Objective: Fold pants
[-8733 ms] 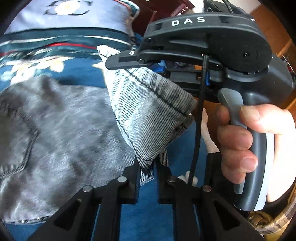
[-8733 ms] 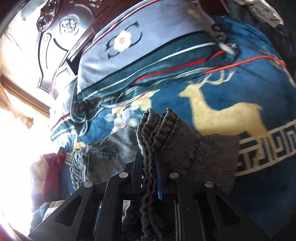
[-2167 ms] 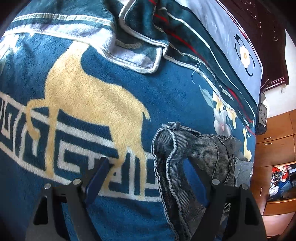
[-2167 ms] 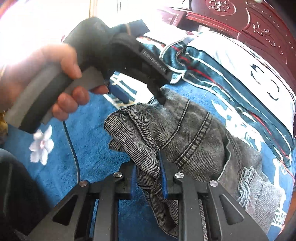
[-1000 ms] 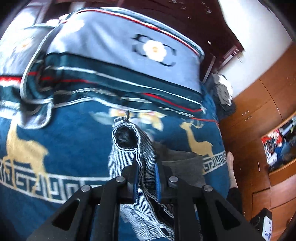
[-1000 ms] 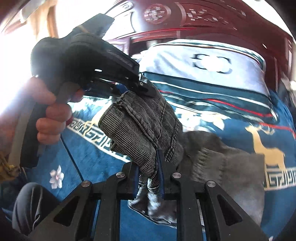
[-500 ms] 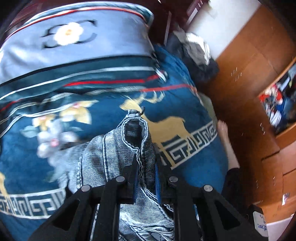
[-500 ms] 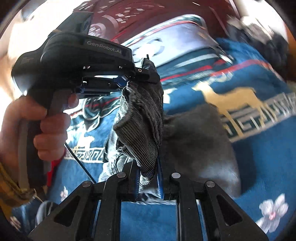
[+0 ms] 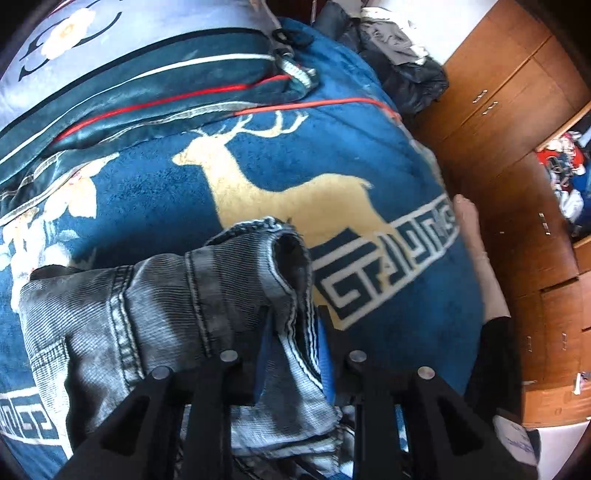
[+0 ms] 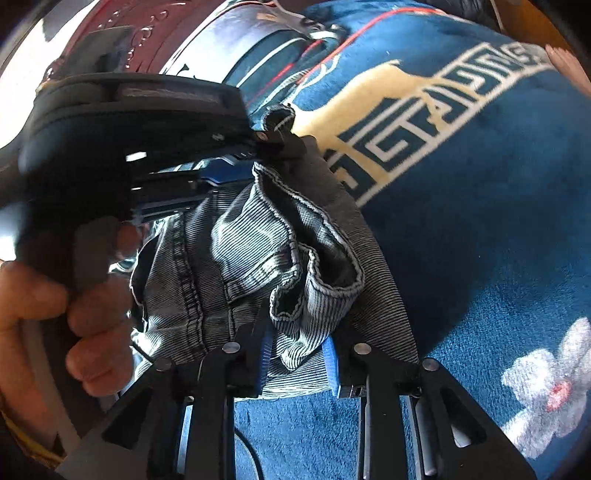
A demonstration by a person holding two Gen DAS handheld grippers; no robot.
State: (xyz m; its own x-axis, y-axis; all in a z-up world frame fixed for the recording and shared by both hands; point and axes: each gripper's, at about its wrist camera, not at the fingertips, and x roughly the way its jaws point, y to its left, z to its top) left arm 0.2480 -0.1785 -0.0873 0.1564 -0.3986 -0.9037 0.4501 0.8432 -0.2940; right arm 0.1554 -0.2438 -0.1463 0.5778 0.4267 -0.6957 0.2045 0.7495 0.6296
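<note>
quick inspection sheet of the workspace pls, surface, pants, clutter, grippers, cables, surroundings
surface: blue deer-print blanket on a bed, striped quilt bunched at its head
job's things: grey pants lying folded over on the blanket, cuff ends uppermost
clutter: dark clothes pile at the bed's far corner
grippers: left gripper and right gripper both with jaws opening, denim between the pads, loose
cables: thin black cable below the right gripper
surroundings: wooden cabinets, carved headboard, a person's bare foot beside the bed
</note>
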